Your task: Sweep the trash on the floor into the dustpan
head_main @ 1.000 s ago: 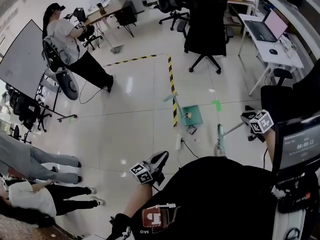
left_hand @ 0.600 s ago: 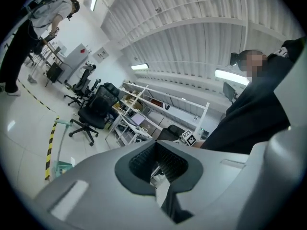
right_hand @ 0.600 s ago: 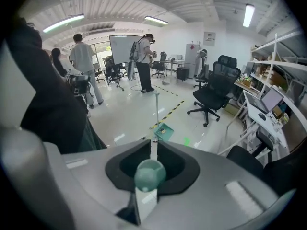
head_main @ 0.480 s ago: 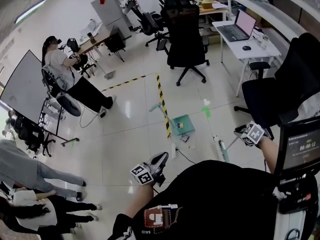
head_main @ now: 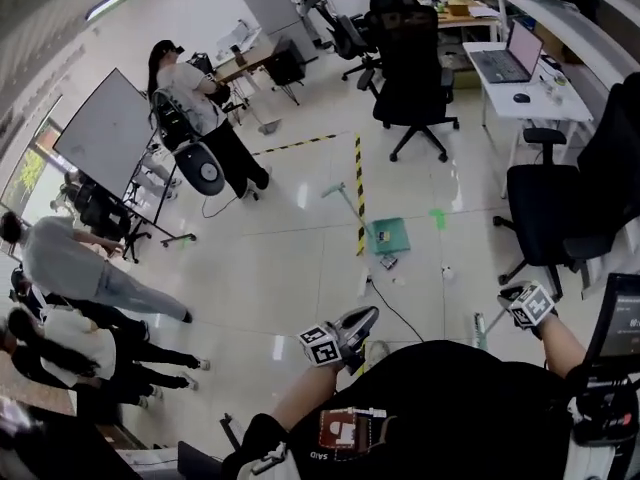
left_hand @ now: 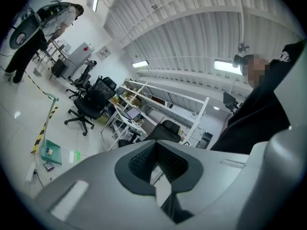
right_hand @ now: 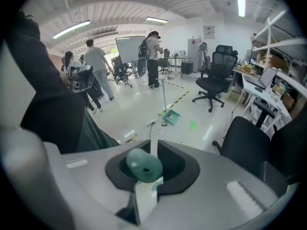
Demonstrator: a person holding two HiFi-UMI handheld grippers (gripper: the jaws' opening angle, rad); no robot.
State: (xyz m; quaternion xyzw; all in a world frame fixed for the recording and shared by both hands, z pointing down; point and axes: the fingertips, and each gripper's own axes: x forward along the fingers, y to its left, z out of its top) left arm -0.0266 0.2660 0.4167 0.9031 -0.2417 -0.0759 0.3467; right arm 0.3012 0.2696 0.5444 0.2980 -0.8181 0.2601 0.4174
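Right tool (head_main: 512, 298) is clamping the teal plastic broom handle (right_hand: 143, 166), the flat green dustpan (head_main: 388, 235) lying at its ten o'clock, while the left tool (head_main: 365, 318) is riding closed and empty.

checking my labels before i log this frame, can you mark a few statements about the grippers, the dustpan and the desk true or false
1. The right gripper is shut on the green broom handle. True.
2. The green dustpan sits on a desk. False: it lies on the floor, beside the yellow-black tape.
3. The left gripper holds the dustpan. False: its jaws are together with nothing between them.
4. An open laptop is on the white desk. True.
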